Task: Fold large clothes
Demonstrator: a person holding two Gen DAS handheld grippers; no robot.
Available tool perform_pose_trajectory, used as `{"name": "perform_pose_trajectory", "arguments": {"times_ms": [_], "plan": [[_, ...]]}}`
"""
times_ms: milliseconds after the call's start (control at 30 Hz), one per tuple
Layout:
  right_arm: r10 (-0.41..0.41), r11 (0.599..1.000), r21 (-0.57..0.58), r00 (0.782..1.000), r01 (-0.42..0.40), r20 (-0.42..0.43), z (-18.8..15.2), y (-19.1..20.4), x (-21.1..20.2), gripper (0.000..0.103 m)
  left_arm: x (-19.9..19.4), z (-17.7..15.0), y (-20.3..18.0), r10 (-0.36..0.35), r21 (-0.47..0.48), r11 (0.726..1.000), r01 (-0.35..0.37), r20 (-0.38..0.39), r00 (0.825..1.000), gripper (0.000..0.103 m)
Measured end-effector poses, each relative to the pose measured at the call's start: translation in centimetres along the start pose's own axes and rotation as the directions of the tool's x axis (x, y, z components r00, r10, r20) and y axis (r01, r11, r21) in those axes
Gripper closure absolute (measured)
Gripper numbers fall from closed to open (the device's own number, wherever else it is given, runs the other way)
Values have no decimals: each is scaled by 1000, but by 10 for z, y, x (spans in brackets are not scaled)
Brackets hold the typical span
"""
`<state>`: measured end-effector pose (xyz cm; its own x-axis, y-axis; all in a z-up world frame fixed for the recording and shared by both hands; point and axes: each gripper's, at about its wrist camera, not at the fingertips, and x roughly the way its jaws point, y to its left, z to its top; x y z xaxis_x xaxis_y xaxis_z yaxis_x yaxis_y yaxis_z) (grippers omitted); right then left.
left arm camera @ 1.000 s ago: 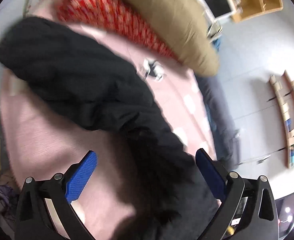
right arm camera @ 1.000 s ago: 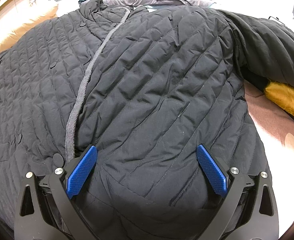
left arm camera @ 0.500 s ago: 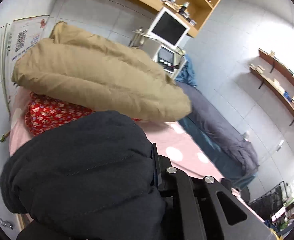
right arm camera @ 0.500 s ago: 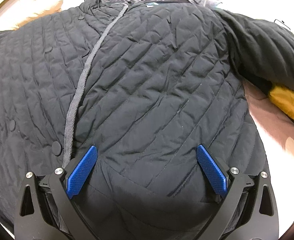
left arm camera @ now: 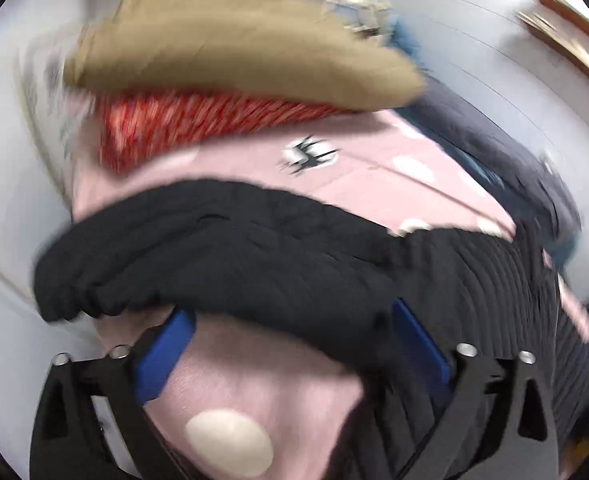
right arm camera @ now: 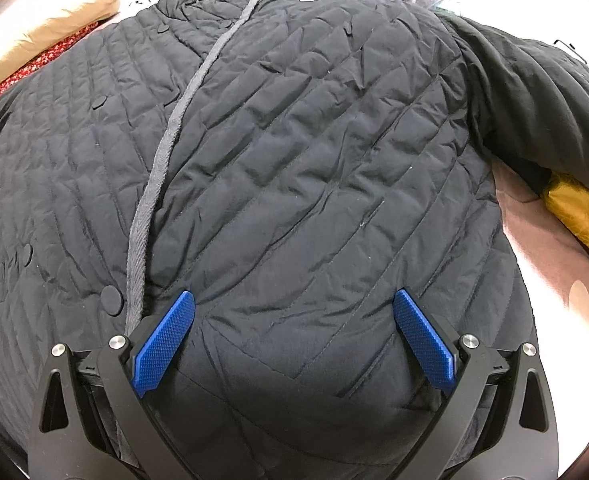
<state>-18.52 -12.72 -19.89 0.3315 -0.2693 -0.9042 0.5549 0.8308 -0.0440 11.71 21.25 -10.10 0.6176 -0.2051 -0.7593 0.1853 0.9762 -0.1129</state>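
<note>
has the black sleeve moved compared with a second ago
Yes. The sleeve now drapes across the opening left gripper, its cuff nearer the wall than the red pillow; earlier it reached up beside that pillow.

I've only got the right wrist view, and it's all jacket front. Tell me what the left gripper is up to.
Observer: The left gripper has its jaws opening. The jacket's black sleeve lies across its fingertips, not pinched.
Operator: Give me the cuff's position.
Observer: The gathered cuff is at the sleeve's left end, beyond the left fingertip and ungripped.
Operator: Say what lies past the sleeve.
Observer: Bare pink sheet with a small black-and-white print on it. It's too blurred to make out.
</note>
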Motion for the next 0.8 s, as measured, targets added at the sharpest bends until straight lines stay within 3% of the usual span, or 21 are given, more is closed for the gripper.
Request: {"name": "perform_pose_trajectory", "arguments": {"times_ms": [100,200,300,367,433,500,567,700,800], "plan": [[1,1000,-1,1000,-1,-23,8,1,4,5,-12,-16,-41,4,146,989,0,-22,1000,7],[2,1000,-1,999,-2,-38,13,1,7,5,-14,-45,-78,-86,242,964,110,-105,991,6],[-1,1000,-6,999,1,-52,18,2,9,5,2,-74,-113,-161,255,941,223,-243,957,7],[-1,1000,5,998,2,-60,17,1,6,5,9,-90,-130,-180,248,934,259,-299,937,7],[-2,1000,29,999,4,-46,16,0,1,5,16,-105,-142,-100,311,930,196,-300,949,7],[-6,999,32,999,7,-33,12,1,-2,5,29,-119,-151,-20,398,906,143,-299,954,6],[-29,1000,-11,999,28,-23,7,5,-3,5,31,-125,-152,-13,417,899,136,-283,959,6],[-8,1000,10,999,8,-34,4,2,-1,5,35,-121,-147,-31,401,900,170,-331,943,5],[-3,1000,15,999,4,-36,7,0,6,5,39,-119,-149,-13,427,889,165,-337,941,5]]}}
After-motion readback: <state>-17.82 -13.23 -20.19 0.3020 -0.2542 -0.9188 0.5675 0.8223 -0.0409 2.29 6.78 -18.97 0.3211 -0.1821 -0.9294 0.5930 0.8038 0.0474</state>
